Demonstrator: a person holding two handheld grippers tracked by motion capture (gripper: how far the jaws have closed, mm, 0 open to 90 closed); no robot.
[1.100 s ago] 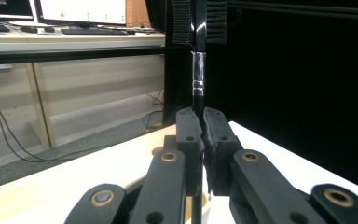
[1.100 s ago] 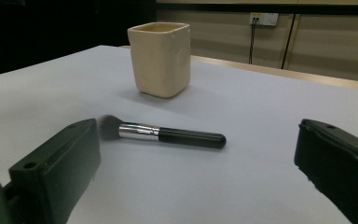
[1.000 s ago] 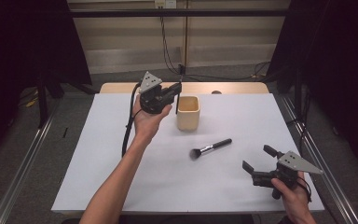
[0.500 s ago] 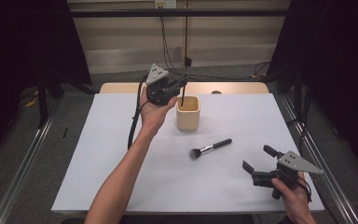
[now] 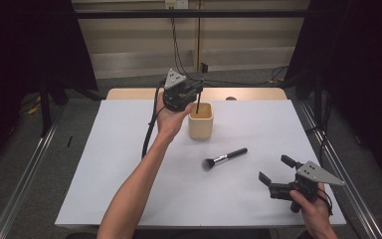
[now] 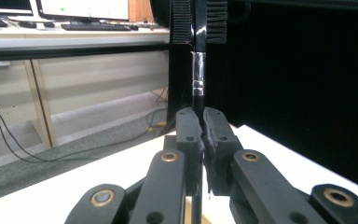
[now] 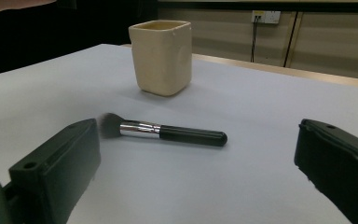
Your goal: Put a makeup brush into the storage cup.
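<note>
My left gripper [image 5: 197, 92] is held over the cream cup [image 5: 200, 125] at the back of the table. It is shut on a thin black brush [image 5: 198, 103] that stands upright, its lower end inside the cup's mouth. In the left gripper view the jaws [image 6: 200, 125] pinch its black handle just below a silver band [image 6: 198, 70]. A black-handled makeup brush [image 5: 225, 158] lies flat on the white table, bristles to the left. My right gripper [image 5: 275, 169] stands open near the front right, a little short of that brush [image 7: 168, 132], with the cup [image 7: 161, 56] beyond it.
A white sheet [image 5: 119, 179] covers the table, with a wooden strip [image 5: 248, 94] along the back edge. Metal rails [image 5: 25, 184] run along both sides on the floor. The left gripper's cable [image 5: 149, 134] hangs beside the forearm.
My left gripper has risen slightly and shifted right over the cup, turning the thin brush upright so its end dips into the cup. The right gripper and the lying brush have stayed put.
</note>
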